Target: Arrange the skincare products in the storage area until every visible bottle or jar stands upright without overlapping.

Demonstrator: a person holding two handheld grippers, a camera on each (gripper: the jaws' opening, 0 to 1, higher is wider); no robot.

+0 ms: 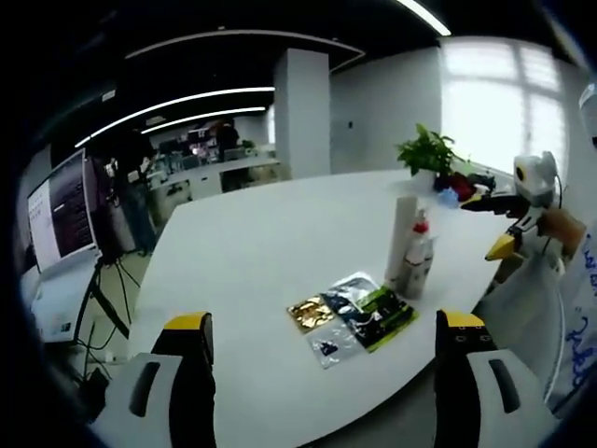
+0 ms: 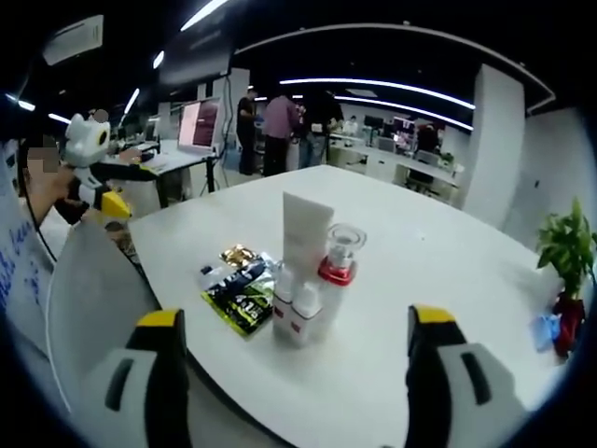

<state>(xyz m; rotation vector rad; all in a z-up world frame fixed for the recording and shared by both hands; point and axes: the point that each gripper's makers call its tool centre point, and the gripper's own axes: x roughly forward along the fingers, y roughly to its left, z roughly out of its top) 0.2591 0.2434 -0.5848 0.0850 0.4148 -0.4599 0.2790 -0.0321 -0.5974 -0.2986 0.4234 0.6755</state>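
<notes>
Skincare products stand clustered on a white table, both tongs released

Left gripper point(image 1: 326, 350) and right gripper point(image 2: 294, 345) hover apart over the table point(image 1: 261, 243), jaws spread wide, gripping nothing; an upright tube point(image 2: 305, 233) and red-collared bottle point(image 2: 338, 271) touch two small bottles point(image 2: 294, 313), flat sachets point(image 2: 238, 285) just beside them

Tall white tubes point(image 2: 304, 227): one
Red-collared bottles with clear caps point(image 2: 338, 268): one
Small white bottles point(image 2: 295, 309): two
Foil sachets point(image 1: 353, 311): about four, overlapping
Potted plants point(image 1: 426, 150): one
Worktops point(image 1: 270, 243): one
</notes>
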